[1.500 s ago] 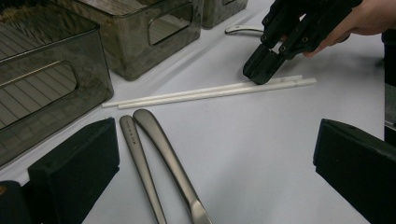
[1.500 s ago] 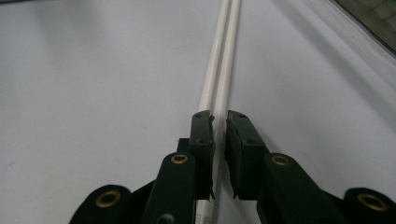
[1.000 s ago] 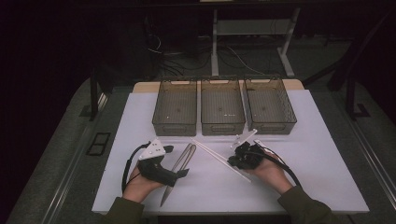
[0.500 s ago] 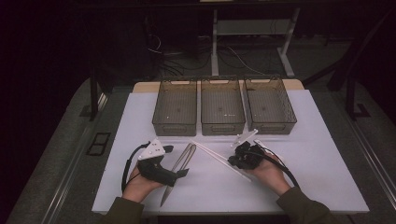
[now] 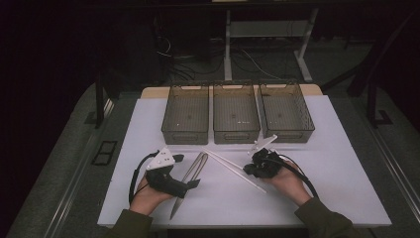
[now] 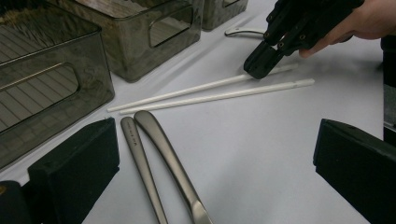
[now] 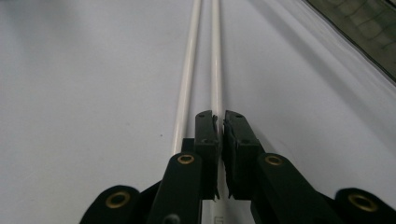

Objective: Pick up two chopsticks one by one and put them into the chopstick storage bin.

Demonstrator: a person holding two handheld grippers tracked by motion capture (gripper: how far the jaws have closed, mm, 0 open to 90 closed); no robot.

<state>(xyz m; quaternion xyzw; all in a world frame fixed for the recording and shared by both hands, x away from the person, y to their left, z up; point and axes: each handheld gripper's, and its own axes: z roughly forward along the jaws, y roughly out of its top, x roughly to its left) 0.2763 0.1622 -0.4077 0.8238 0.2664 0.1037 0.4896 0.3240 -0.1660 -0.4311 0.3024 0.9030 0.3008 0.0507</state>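
I have the right gripper point(image 5: 247, 169) down on the white table point(image 5: 322, 163), its jaws pinched on one of the two white chopsticks point(image 7: 215, 56). In the right gripper view, that chopstick runs straight out from between the closed pads, and the second chopstick point(image 7: 187, 79) lies just beside the left jaw, untouched. The pair lies side by side in front of the middle bin point(image 5: 236, 115) of three dark bins.

My left gripper point(image 5: 184, 171) rests near the front edge with its jaws spread wide, holding nothing. Two metal utensil handles point(image 6: 154, 154) lie side by side between those open jaws, apart from the pads.
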